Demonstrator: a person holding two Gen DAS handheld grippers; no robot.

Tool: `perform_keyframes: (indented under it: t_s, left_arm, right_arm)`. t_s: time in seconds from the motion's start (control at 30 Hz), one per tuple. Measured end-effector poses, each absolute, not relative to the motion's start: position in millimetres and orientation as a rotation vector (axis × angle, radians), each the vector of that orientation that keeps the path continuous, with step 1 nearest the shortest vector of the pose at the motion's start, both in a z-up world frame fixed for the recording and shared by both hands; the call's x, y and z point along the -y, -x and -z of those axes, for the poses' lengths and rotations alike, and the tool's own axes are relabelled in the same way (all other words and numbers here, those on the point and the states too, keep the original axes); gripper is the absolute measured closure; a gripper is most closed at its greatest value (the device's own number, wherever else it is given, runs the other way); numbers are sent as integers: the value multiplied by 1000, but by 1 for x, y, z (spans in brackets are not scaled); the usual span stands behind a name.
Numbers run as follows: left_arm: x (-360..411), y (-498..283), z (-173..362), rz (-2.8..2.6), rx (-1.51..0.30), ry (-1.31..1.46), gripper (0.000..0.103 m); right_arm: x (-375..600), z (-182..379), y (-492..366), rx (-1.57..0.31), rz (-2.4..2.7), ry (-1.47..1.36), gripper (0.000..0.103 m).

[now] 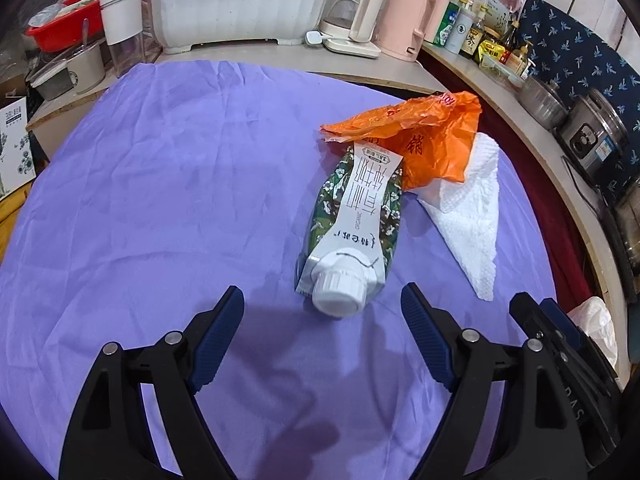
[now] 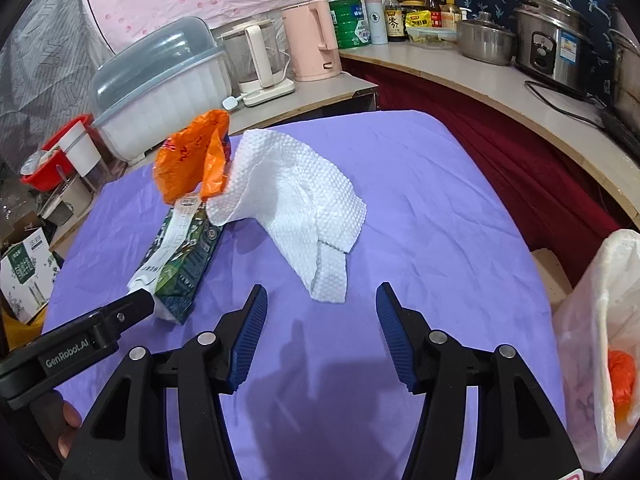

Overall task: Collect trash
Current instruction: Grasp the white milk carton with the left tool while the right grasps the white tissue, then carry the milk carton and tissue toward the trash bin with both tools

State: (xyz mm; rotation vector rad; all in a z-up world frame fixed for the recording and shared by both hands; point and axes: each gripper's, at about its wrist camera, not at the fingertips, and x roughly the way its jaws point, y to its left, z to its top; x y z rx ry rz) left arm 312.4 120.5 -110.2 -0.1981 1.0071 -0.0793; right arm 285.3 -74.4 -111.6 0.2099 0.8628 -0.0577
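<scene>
The left hand-held gripper (image 1: 322, 308) is nearest the viewer, its blue-padded jaws standing wide apart with nothing clamped between them. The white screw cap (image 1: 339, 294) of a milk pouch (image 1: 354, 216) lies just ahead of the gap between the jaws, not touched by either pad. The pouch lies flat on the purple cloth (image 1: 160, 180) covering the worktop, cap end toward the gripper, with its green floral print and white label facing up.

An orange plastic bag (image 1: 420, 136), crumpled, rests against the far end of the pouch and partly overlaps it. A white paper towel (image 1: 476, 208), folded loosely, lies beside the pouch on the right and runs under the edge of the orange bag.

The right hand-held gripper (image 2: 322, 312) is held over the cloth with its jaws apart and empty. The paper towel (image 2: 296, 200) lies just ahead of its fingertips, apart from them. In the right wrist view, one black finger of the left gripper reaches the near end of the pouch (image 2: 180, 268).

A white plastic bag (image 2: 600, 340) stands open at the right edge of the worktop, with something orange inside it.

Behind the cloth, a rear counter carries a lidded dish rack (image 1: 240, 8), a pink kettle (image 1: 404, 20) and a row of bottles.
</scene>
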Motion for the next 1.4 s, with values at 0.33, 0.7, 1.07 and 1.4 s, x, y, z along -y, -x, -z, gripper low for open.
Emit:
perform_keyframes:
  t_s: [0.33,0.7,1.07,1.4]
  left_arm:
    - [-103,-338,132,114,-1034,182,37]
    - [-101,-339,134,113,-1028,167,46]
    - [-103,-309,108,110,-999,172,47]
    - [-93,-258,55,147,-920,168,48]
  right_arm:
    - [76,138,-326,-899,51,-220,48]
    - [70,153,-338,-922,17,-219,92]
    - [73,119,-298,-861,13,-232,99]
    - [89,60,-239,-761,34,-245,99]
